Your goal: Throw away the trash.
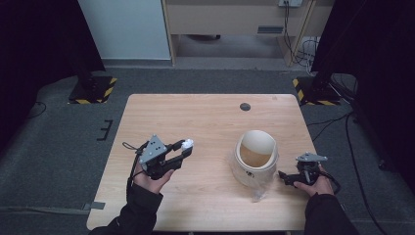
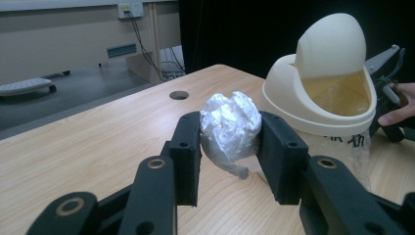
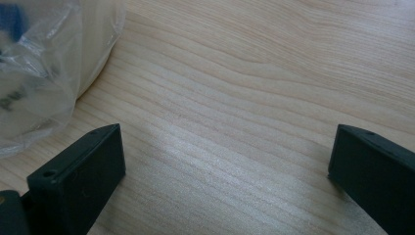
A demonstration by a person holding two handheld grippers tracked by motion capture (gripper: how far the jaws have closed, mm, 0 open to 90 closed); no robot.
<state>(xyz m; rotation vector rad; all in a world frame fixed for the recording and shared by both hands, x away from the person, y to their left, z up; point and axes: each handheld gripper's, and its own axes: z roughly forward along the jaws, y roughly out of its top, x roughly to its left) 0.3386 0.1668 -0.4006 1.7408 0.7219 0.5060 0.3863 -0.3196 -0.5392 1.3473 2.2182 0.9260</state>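
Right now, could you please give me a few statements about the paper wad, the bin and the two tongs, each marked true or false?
1. The left tongs are shut on the crumpled white paper wad. True.
2. The paper wad lies on the table. False: it is held above the wood, between the black jaws.
3. The cream bin stands nearer the right tongs than the left tongs. True.
4. The right tongs grip the bin's plastic liner. False: their jaws stand wide apart over bare wood, with the liner off to one side.
5. The bin's swing lid is closed flat. False: it is tilted, leaving the mouth open.
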